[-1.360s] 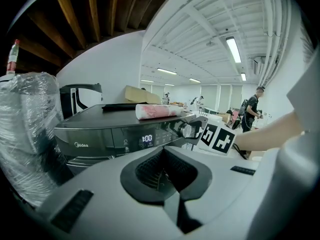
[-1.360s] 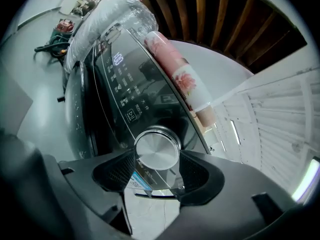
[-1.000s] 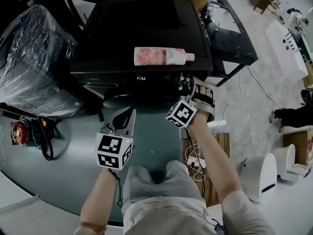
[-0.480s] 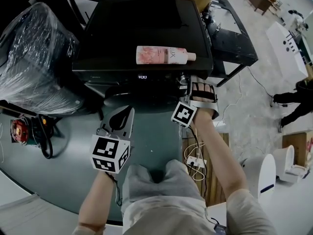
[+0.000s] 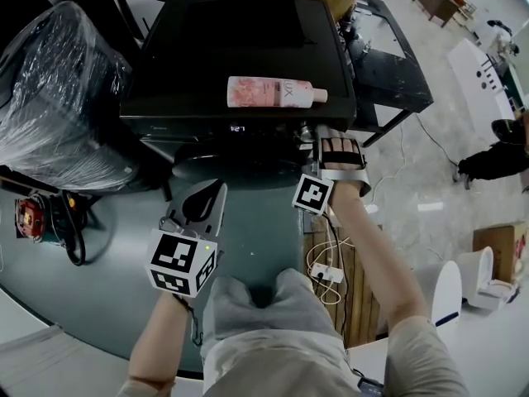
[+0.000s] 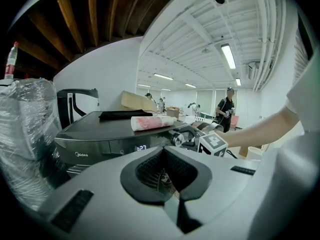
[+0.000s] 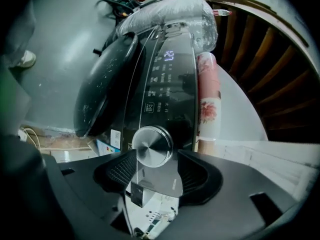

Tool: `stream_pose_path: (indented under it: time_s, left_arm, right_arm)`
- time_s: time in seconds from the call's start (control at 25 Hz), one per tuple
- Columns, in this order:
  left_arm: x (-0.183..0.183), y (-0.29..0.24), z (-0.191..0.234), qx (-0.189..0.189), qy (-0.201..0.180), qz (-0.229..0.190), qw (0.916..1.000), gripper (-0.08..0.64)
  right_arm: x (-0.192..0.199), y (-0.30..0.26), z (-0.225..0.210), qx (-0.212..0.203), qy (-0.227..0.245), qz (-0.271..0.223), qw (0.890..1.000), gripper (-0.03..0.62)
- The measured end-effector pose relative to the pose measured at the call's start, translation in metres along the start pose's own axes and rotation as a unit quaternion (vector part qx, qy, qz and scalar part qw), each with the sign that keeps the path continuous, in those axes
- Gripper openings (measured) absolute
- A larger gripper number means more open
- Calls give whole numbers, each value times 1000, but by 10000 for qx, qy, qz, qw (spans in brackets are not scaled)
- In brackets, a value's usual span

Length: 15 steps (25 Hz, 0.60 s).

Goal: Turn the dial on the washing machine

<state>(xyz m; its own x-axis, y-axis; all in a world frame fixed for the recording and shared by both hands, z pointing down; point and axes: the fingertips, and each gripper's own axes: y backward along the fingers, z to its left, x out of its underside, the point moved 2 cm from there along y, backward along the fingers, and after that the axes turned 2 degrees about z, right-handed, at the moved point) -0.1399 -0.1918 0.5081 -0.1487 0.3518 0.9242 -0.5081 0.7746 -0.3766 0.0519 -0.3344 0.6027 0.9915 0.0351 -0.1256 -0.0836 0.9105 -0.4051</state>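
Because the washing machine point(image 5: 240, 48) should stay put, all care goes to the grip. Its top carries a pink bottle point(image 5: 277, 93) along the front edge. Left gripper point(image 6: 164, 154) hangs off the front, pressed together, empty. Right gripper point(image 7: 150, 158) has just been opening its jaws, which straddle without pinching the dial point(image 7: 152, 145) at the front panel's right end: centre them, close squarely on its rim, then roll the wrist about its axis, or the pads may slip.
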Motion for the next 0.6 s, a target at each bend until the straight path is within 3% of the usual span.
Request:
stream_pose_path:
  time_s: [0.12, 0.28, 0.44, 0.6]
  left_arm:
    - [-2, 6, 0, -45, -3, 111, 9999, 20]
    - [-17, 22, 2, -166, -46, 233, 9996, 20]
    - [-42, 42, 0, -288, -88, 234, 9993, 20]
    - [-68, 62, 0, -448, -143, 187, 9987, 20]
  right_arm:
    - [23, 5, 2, -190, -16, 351, 9992, 299]
    - [29, 39, -11, -406, -1235, -3, 9915, 264]
    - [29, 83, -34, -648, -2482, -435, 9656, 196]
    - [36, 122, -72, -806, -3553, -716, 9285, 163]
